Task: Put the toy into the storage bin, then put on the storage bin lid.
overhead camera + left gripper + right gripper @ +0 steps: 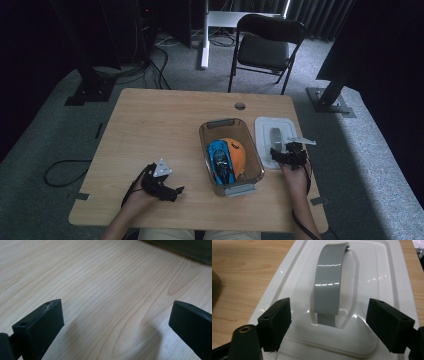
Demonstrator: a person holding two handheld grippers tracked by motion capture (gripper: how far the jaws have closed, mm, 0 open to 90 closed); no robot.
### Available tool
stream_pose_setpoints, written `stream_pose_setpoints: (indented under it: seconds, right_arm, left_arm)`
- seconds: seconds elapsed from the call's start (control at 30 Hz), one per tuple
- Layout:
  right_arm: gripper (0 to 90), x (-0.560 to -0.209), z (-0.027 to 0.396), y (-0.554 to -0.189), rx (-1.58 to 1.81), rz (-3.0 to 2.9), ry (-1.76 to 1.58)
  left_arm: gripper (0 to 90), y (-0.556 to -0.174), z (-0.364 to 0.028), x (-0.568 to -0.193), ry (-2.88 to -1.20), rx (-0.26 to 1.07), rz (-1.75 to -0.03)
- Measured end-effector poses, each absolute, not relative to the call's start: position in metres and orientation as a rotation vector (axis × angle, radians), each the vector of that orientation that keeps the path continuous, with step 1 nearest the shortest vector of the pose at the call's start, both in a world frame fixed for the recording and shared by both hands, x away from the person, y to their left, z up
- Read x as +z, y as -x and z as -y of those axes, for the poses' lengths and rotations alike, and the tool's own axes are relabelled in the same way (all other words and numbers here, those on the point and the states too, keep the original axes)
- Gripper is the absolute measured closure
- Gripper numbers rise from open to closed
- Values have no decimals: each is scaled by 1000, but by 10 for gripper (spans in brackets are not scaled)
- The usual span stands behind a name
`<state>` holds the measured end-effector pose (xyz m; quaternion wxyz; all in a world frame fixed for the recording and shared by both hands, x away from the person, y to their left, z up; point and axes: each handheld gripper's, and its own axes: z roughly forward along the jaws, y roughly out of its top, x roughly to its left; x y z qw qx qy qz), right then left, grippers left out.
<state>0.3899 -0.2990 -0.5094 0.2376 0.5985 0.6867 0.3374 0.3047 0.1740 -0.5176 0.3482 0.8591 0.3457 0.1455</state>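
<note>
- Just ahead of my right gripper (289, 156), in the high view, lies the white lid (274, 134) with its grey handle (275, 135). The lid is flat on the table (160, 125), close beside the clear box (231, 156), on the side nearer this gripper.
- In the box I see a blue toy car (221, 161) next to an orange ball (236, 152). The box has no lid on it.
- My left gripper (161, 188) is on the far side of the box from the lid, well apart from it. So my right hand is the near one for the lid.
- Under my left gripper (115, 320), in the left gripper view, there is bare wood. Its jaws stand wide apart with nothing in them.
- Right between my right gripper's jaws (328, 322), in the right gripper view, is the near end of the grey handle (329, 287). The handle runs straight away from me, long way pointing forward, so the jaws sit on its two long sides.
- The jaws are apart and do not touch the handle. I think a squeeze comes next.
</note>
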Motion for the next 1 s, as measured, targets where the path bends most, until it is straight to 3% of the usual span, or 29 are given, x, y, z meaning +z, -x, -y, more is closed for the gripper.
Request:
stream_pose_setpoints:
  seconds: [0.4,0.63,0.83,1.0]
  right_arm:
    - [279,-514,297,-395,917,-1875,-1630]
    - [429,-513,295,-398,879,-1883,-1604]
    - [493,-513,293,-401,902,-1897,-1614]
    - [663,-512,293,-403,923,-1888,-1632]
  left_arm:
    - [4,-304,-193,-524,-2221,410,-955]
    - [4,-305,-193,-524,-2229,400,-965]
    - [4,-306,-193,-524,-2229,400,-966]
    - [4,-306,-193,-524,-2231,397,-962]
